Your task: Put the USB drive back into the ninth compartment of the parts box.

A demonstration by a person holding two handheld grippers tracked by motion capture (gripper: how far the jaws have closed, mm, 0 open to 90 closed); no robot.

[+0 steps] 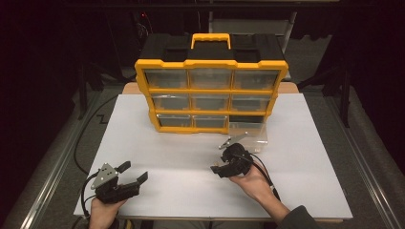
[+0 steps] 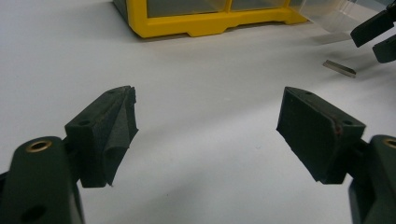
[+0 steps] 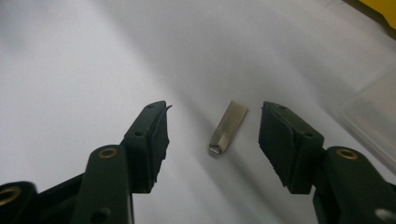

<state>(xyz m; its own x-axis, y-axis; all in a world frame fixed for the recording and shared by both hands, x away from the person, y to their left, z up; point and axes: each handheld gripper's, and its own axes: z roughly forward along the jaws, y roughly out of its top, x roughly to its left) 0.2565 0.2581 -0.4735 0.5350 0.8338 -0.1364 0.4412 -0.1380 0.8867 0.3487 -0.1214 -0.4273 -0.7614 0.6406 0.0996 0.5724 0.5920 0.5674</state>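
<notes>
1. The organizer (image 1: 211,90) stands at the back of the white surface (image 1: 167,162). Its bottom-right slot is empty; that clear drawer (image 1: 248,135) is already out and sits on the surface just in front of the slot.
2. A small metal piece (image 3: 228,127) lies flat on the surface, near the drawer and outside it. It also shows from the left hand-held gripper's camera (image 2: 339,68).
3. The right hand-held gripper (image 3: 212,140) is low over the piece with its jaws on either side. They are partly apart and do not touch it, so nothing is grasped yet.
4. The left hand-held gripper (image 1: 134,173) rests at the near left corner, released and empty, well apart from everything.
5. Judged from this: pulling the drawer out is done. Left to do, most likely: pinch the piece, lift it, drop it into the drawer, then slide the drawer back into its slot.
6. The piece is thin and flat, so the pinch may slip.
</notes>
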